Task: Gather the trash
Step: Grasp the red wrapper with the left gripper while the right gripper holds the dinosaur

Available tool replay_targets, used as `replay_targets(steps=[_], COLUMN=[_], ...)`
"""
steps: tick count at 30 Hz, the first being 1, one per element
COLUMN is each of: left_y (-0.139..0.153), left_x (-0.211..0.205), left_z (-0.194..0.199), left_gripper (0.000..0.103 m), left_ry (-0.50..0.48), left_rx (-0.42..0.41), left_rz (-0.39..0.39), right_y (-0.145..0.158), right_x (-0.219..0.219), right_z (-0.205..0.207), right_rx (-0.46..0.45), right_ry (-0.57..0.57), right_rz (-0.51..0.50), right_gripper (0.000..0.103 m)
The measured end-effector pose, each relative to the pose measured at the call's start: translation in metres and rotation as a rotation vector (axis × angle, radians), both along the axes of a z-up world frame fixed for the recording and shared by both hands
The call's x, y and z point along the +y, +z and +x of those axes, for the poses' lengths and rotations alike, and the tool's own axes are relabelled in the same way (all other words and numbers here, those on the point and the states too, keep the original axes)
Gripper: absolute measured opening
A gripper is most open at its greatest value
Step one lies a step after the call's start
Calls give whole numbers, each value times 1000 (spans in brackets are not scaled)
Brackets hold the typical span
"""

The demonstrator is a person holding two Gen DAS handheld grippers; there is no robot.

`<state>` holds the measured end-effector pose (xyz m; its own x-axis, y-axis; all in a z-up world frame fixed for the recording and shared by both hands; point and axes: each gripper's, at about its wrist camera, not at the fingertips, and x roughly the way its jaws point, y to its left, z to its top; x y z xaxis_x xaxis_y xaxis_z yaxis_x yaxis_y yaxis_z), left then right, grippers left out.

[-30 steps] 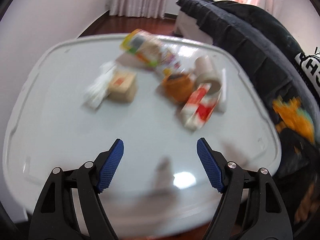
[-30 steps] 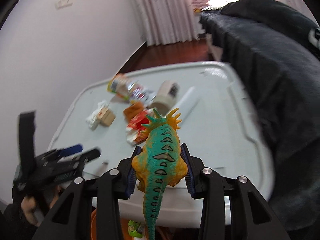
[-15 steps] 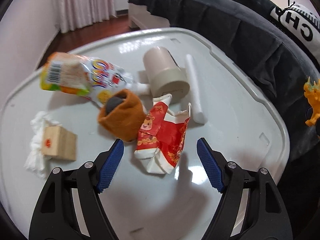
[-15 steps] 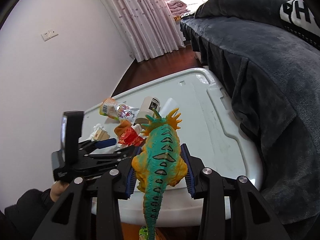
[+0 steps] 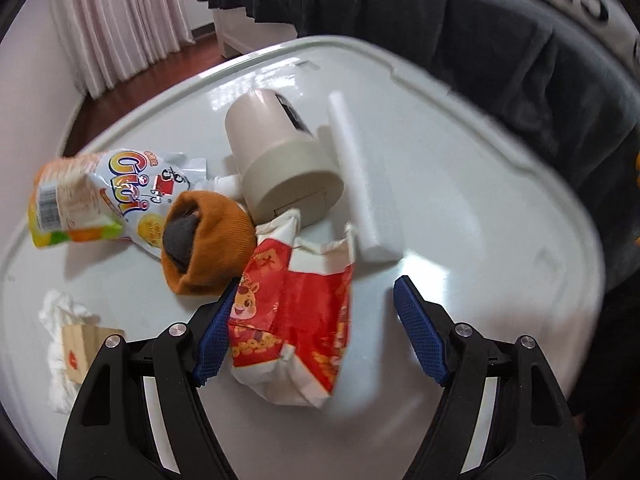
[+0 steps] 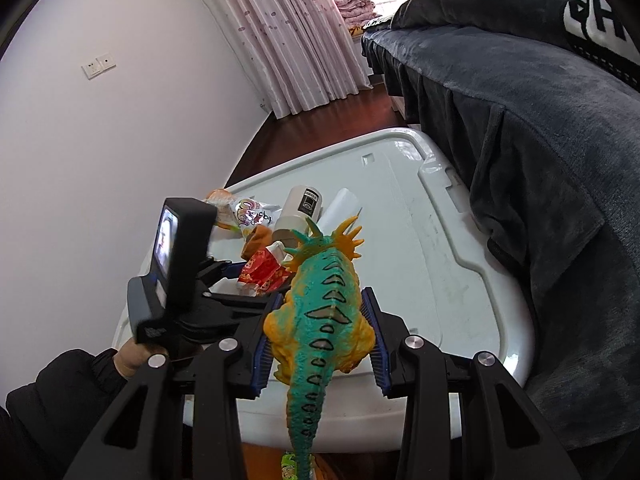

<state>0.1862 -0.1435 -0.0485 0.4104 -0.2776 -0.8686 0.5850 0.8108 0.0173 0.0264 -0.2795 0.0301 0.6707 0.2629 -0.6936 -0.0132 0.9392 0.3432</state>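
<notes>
Left tool [image 5: 312, 332] spread, straddling the red wrapper [image 5: 292, 320] on the white desk [image 5: 480, 208]. Wrapper appears light, crumpled, slippery; pinch its bunched middle. Right tool [image 6: 318, 336] pinches a toy dinosaur [image 6: 324, 304].

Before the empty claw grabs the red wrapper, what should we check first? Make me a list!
1. Left claw open wide enough: ok, its blue pads stand apart.
2. Red wrapper between the pads: ok, though it sits closer to the left pad.
3. Orange sock out of the way: not ok, it lies right against the wrapper and the left pad's tip.
4. Beige cup clear of the grab: cannot tell, the wrapper's far corner seems to touch it.
5. Right claw busy: ok, it is shut on the dinosaur, held off to the side of the pile.
6. A bin ready for the trash: cannot tell, none shows clearly.
</notes>
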Motion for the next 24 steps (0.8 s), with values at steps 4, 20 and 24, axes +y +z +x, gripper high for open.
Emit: replay_targets(steps=[4, 20, 24], left_y=[3, 84, 97], left_x=[7, 69, 86], left_z=[1, -93, -127], left_gripper=[37, 29, 29], left_ry=[31, 303, 420], left_rx=[-16, -86, -79], left_rz=[-46, -117, -87], right_y=[-1, 0, 6], right_x=[2, 22, 37], right_z=[1, -7, -26], right_rx=[4, -26, -49], right_ry=[1, 58, 108], right_rz=[-6, -71, -80], right_gripper=[40, 40, 40])
